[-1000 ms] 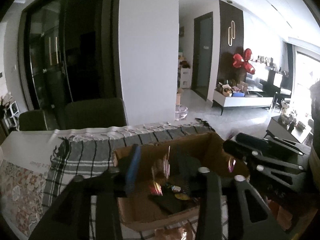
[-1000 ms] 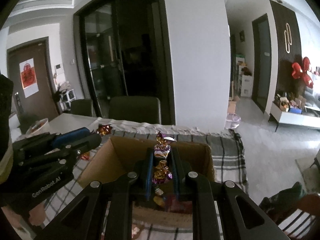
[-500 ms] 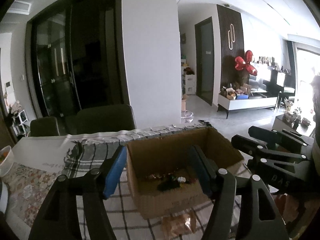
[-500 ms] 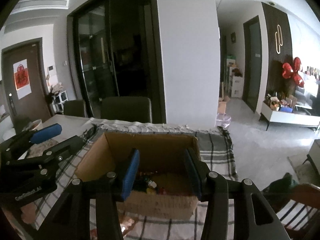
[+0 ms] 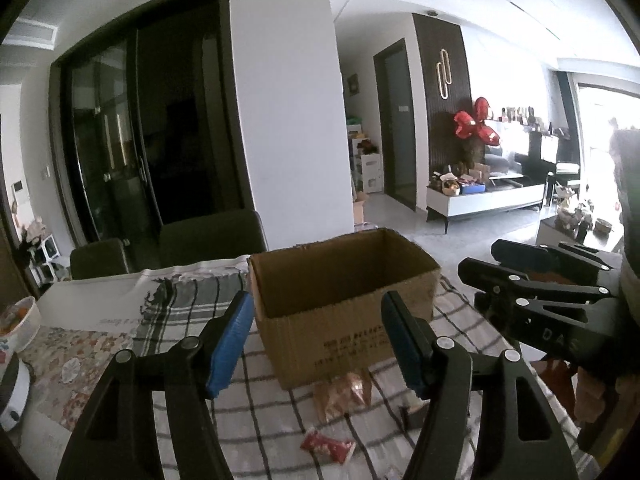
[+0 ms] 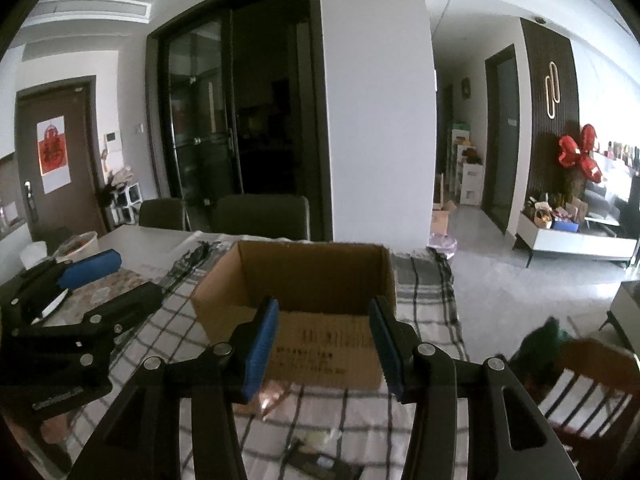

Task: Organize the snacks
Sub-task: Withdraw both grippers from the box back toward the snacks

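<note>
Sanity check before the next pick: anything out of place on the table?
Yes. Loose snacks lie on the checked cloth outside the cardboard box: an orange packet against its front wall and a red packet nearer the camera.

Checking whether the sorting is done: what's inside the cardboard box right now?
Only the bare inner walls of the cardboard box show. Its front wall hides the bottom, so any contents are unseen. An orange snack packet lies outside on the checked cloth.

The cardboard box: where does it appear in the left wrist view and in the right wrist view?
Left wrist view: the cardboard box stands at centre, on the checked cloth, beyond the fingers.
Right wrist view: the cardboard box is also at centre, straight ahead between the fingers.
Shared landmark: the red balloon decoration, at right in both views.
</note>
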A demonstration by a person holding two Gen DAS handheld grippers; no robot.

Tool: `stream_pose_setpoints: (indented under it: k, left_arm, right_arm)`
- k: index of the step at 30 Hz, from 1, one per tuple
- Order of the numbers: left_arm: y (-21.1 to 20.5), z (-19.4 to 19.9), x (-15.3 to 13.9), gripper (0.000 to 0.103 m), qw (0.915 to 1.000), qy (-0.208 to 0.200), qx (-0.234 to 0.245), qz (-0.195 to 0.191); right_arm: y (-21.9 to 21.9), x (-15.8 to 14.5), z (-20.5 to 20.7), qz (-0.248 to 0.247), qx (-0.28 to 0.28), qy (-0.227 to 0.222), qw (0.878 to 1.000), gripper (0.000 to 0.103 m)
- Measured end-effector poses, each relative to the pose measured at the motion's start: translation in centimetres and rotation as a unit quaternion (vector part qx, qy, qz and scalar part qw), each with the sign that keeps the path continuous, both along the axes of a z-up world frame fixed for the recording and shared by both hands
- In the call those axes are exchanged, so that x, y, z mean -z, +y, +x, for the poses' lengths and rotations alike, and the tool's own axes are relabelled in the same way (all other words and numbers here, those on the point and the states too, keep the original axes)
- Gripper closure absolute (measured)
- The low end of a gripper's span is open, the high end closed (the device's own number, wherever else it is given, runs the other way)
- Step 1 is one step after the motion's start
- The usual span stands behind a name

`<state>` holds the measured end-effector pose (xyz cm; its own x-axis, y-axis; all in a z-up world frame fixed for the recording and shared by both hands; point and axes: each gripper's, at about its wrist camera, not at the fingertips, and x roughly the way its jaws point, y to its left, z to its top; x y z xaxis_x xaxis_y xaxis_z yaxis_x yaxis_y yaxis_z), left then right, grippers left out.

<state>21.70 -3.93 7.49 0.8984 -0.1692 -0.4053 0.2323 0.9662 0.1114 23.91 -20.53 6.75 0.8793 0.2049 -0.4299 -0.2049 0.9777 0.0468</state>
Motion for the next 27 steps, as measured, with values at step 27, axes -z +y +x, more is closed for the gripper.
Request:
stream_pose_setpoints:
  k: [27]
  left_arm:
    - [1.6,-3.9,10.2,0.038,0.9918,0.107,-0.069,-0.011]
  right_arm:
    - [1.8,9.1,-3.7,-0.062,-0.044,0.077,0.994,0.055]
